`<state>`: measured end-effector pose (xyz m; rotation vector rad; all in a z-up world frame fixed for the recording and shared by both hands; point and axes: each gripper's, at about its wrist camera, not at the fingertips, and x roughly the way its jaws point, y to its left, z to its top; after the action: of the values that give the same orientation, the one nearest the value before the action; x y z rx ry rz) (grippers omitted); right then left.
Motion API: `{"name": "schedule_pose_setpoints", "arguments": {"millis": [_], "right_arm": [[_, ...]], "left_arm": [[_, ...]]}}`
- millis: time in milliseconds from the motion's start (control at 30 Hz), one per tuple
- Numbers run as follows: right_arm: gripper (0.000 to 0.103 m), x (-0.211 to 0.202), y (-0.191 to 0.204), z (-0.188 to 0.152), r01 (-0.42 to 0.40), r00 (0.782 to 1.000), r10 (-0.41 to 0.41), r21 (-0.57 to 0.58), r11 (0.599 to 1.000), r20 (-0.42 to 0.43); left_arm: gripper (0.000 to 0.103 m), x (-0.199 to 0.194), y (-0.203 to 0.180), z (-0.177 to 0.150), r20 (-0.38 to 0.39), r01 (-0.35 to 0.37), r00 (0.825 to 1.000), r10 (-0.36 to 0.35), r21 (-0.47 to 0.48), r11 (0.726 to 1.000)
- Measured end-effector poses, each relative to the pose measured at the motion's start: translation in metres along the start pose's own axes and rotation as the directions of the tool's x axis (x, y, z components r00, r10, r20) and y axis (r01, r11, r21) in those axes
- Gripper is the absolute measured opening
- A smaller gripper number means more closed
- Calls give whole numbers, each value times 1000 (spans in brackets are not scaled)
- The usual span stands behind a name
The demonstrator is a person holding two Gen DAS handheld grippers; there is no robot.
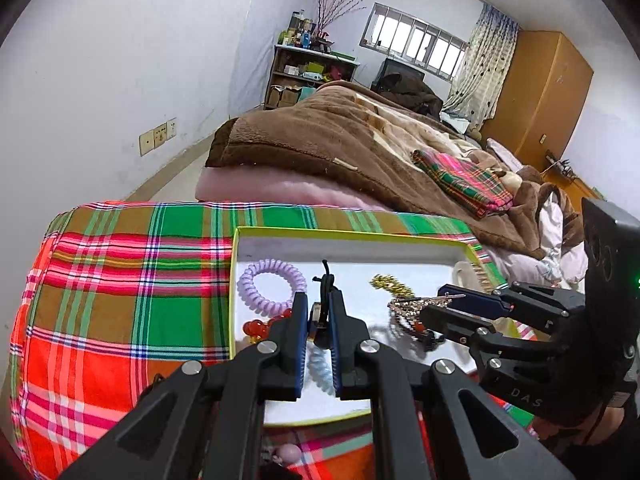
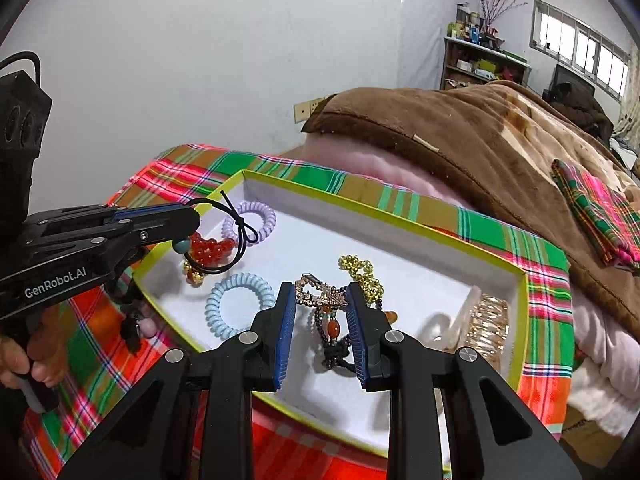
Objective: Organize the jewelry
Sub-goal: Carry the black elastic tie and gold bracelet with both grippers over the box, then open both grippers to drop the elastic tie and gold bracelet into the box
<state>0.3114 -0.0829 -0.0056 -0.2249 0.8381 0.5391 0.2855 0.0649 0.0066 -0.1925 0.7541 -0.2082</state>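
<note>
Plaid cloth covers the surface at the foot of a bed heaped with a brown blanket, and on it sits a shallow white box (image 2: 400, 216) with a yellow-green rim.

Starting low in the left wrist view, the left tool (image 1: 319, 316) is clenched on a black elastic cord (image 2: 236, 224). In the right wrist view that cord loops out from its tips at the left of the frame, with a teal bead and a strand of red beads (image 2: 210, 248) hanging right by it over the box's near-left corner. Whether the red beads are strung on the cord I cannot tell. Beyond lie a lilac coil hair tie (image 2: 252, 216) and, lower, a pale blue coil hair tie (image 2: 236, 304), both on the box floor.

The right tool (image 2: 322, 300) grips a gold rhinestone clip (image 2: 320, 294) between its blue pads, above the middle of the box. Directly beneath hangs or lies a dark beaded strand with an orange stone (image 2: 334, 330); a gold bead cluster (image 2: 358, 270) sits just behind, and a clear bangle (image 2: 486, 326) rests at the box's right end.

The risks, as I judge them: the dark strand may be snagged on the clip, so letting go could tangle both; and the springy cord could flick its beads over the low rim when released.
</note>
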Motion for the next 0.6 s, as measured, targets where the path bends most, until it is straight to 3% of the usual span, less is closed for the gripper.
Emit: {"name": "schedule_pose_setpoints", "arguments": {"millis": [233, 433, 500, 600], "right_arm": [[27, 4, 1, -1, 7, 1000, -7, -9, 1000, -2], [31, -1, -1, -2, 29, 1000, -29, -6, 1000, 11], [41, -5, -1, -2, 31, 999, -30, -6, 1000, 23], [42, -12, 1, -1, 29, 999, -28, -4, 1000, 38]], "left_arm": [[11, 6, 1, 0, -6, -25, 1000, 25, 13, 1000], [11, 5, 5, 5, -3, -3, 1000, 3, -5, 1000], [20, 3, 7, 5, -1, 0, 1000, 0, -9, 1000], [29, -1, 8, 5, 7, 7, 1000, -7, -15, 1000]]}}
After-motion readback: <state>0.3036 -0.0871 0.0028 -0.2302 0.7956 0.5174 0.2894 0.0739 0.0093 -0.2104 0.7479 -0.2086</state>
